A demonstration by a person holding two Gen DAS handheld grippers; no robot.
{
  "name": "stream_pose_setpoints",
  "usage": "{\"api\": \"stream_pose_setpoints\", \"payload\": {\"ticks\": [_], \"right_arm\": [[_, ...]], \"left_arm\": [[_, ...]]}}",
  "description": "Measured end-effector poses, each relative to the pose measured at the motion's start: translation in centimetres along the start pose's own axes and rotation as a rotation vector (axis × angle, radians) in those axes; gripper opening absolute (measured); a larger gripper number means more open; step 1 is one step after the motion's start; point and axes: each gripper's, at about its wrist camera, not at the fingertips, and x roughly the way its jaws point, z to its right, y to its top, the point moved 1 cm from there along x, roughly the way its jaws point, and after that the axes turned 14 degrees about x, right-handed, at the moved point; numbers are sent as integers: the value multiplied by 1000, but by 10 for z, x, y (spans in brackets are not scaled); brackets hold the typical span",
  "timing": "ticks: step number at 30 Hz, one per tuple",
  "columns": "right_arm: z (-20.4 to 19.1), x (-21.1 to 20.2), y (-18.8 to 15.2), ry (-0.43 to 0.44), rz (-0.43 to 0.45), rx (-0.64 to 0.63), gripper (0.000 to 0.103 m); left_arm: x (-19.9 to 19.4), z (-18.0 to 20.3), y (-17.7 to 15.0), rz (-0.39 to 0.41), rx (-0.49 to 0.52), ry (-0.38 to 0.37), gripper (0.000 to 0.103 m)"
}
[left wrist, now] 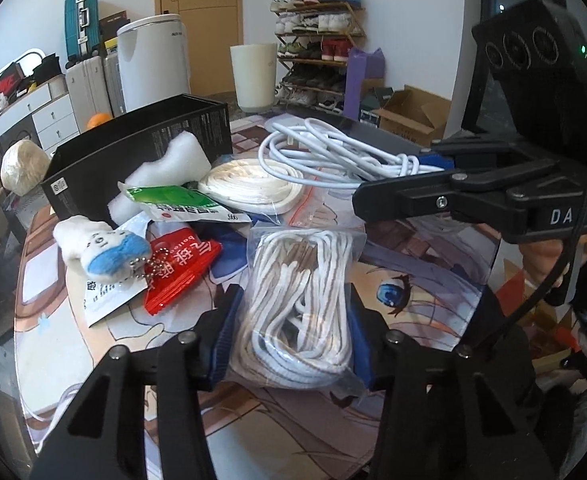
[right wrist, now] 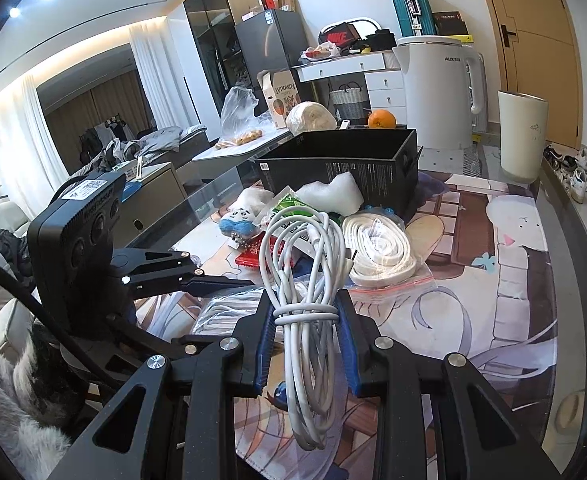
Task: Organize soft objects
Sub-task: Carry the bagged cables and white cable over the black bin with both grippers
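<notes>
My left gripper [left wrist: 293, 328] is shut on a clear bag of white rope [left wrist: 297, 300] and holds it over the printed mat. My right gripper [right wrist: 305, 320] is shut on a bundled white cable [right wrist: 307, 276], which also shows in the left wrist view [left wrist: 325, 152] held above the table. An open black box [left wrist: 141, 148] stands behind the pile; it also shows in the right wrist view [right wrist: 341, 164]. In the pile lie a white foam piece [left wrist: 173, 168], a coiled white strap in a zip bag [left wrist: 249, 188], a green packet [left wrist: 181, 204], a red packet [left wrist: 181, 272] and a small plush keychain [left wrist: 97, 248].
The printed mat [right wrist: 493, 280] covers a glass table. A white bin [left wrist: 253, 76] and a white appliance [left wrist: 153, 60] stand on the floor behind the table. A shoe rack [left wrist: 317, 48] is by the far wall. An orange [right wrist: 381, 119] lies behind the box.
</notes>
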Motion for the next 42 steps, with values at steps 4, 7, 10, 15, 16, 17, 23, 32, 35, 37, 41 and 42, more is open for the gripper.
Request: {"api": "stream_pose_setpoints", "payload": {"ticks": [4,7,10,15,16,17,23,32,35,37,41,42], "right_arm": [[0,-2,1,1,10,4,29],[-1,-5,3,2,20,4,29],[-1,-8,5,2,32,9,29],[-4,-14,9,7,55,11,29],[-5,-15,10,6,61,9,29],[-7,-16,11,5,65,7,29],[-10,-20,24,-12,98,8,29],[-18,-12,58,-65,120,-13,29],[-21,-7,71,-76,118,-18,29],[-22,-1,79,-83,116,-28,29],[-23,12,96,-89,107,-32,29],[-22,15,100,-92,104,-33,29]], "left_arm": [[-9,-1,-1,29,-15,7,47],[-15,-5,-1,54,-39,30,47],[-20,-12,-2,71,-72,44,47],[-31,-16,-2,112,-83,62,46],[-34,-18,-1,122,-88,69,46],[-36,-19,0,129,-90,74,46],[-51,-33,5,181,-137,142,46],[-57,-70,17,219,-214,232,47],[-57,-82,23,223,-235,258,47],[-57,-90,27,230,-246,277,47],[-56,-105,35,234,-261,313,47],[-56,-108,36,234,-264,320,47]]}}
